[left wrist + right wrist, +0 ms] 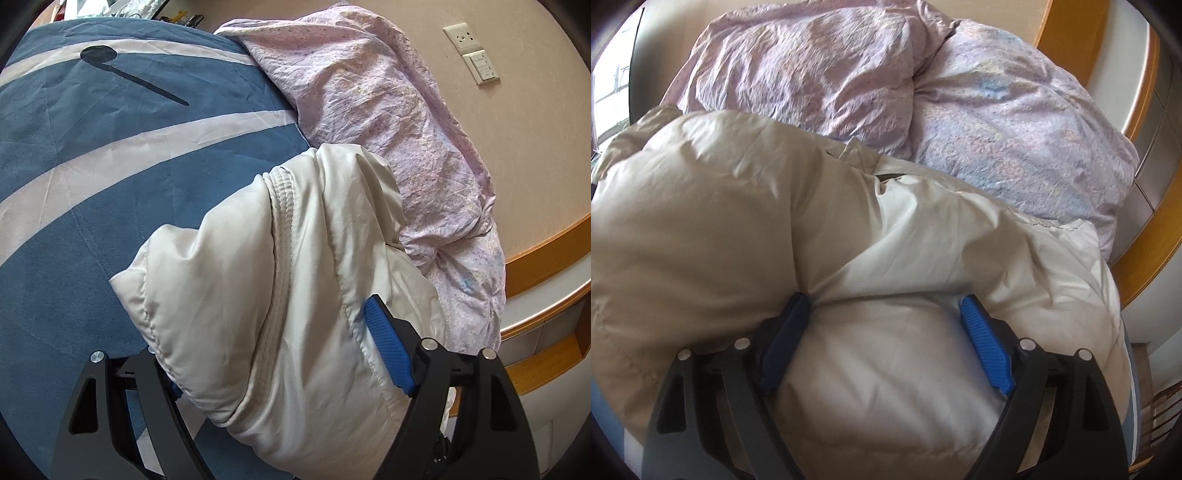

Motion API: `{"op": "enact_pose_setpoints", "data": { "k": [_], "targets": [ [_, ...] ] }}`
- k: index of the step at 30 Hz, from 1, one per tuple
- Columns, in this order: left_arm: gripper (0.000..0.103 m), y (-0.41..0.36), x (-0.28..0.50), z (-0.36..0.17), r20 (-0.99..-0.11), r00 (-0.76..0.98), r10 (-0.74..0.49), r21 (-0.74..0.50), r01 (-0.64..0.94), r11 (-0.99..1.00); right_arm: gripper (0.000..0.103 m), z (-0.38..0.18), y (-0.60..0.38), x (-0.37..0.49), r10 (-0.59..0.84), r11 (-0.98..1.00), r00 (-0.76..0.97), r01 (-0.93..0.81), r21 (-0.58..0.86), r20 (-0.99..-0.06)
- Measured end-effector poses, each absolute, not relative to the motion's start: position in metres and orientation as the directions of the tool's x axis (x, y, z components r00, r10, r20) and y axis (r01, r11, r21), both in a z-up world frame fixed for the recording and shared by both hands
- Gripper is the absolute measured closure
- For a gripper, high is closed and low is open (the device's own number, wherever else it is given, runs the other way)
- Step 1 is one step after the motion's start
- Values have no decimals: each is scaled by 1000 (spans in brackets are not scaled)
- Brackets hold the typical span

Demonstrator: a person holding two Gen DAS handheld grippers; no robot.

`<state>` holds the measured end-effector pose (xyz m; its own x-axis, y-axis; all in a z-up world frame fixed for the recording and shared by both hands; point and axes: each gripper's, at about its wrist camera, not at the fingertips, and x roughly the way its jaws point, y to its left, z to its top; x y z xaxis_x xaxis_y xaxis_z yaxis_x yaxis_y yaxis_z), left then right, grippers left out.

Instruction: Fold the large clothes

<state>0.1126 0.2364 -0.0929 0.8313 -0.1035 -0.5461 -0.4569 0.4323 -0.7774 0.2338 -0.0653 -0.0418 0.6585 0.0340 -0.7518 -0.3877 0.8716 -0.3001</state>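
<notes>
A cream puffer jacket (pixel 280 280) lies bunched on the bed, on top of the blue bedsheet with white stripes (pixel 110 155), and its far side rests against the crumpled pink duvet (pixel 373 96).

The left gripper (pixel 273 347) has a thick roll of the jacket between its fingers (pixel 389 345). The blue pad on one side presses into the fabric beside a stitched seam; the other pad is almost hidden under the jacket's edge, only a small blue part shows. The fingers are wide apart but filled with the padded cloth, so they are clamped on the jacket. A ribbed knit band (pixel 282 206) of the jacket runs up from the fingers, away from them.

The right gripper (pixel 882 339) also grips the cream puffer jacket (pixel 746 206). Both blue fingers (pixel 988 345) sink into the soft fabric, with a fat fold bulging between them. Beyond the jacket lies the pink duvet (pixel 820 77).

On the wall behind the duvet there is a wall socket (pixel 461 37) and a switch panel (pixel 482 68).
</notes>
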Motion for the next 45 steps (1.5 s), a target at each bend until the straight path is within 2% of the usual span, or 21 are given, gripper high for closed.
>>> {"op": "enact_pose_setpoints", "data": {
  "k": [6,14,20,29,34,41,45],
  "targets": [
    [23,240,116,-97,-545,832,-105,-790,-467,397,17,-46,-62,234,25,859,657,-399,-319,-753],
    [50,231,116,-69,-494,866,-80,-788,-407,462,18,-51,-57,231,-4,842,681,-393,-370,-732],
    [60,213,118,-32,-420,903,-90,-779,-308,546,17,-53,-57,231,-7,836,686,-395,-380,-727],
    [64,153,129,33,-264,951,-163,-693,-69,717,17,-50,-62,236,17,836,666,-419,-355,-746],
    [64,107,135,66,-184,954,-235,-608,78,790,17,-38,-82,243,93,849,638,-452,-274,-764],
    [64,70,138,81,-161,947,-279,-534,154,831,19,-2,-127,224,144,854,686,-450,-261,-713],
    [64,50,141,84,-160,939,-304,-501,188,845,17,20,-164,216,191,893,702,-414,-176,-686]
  ]
}}
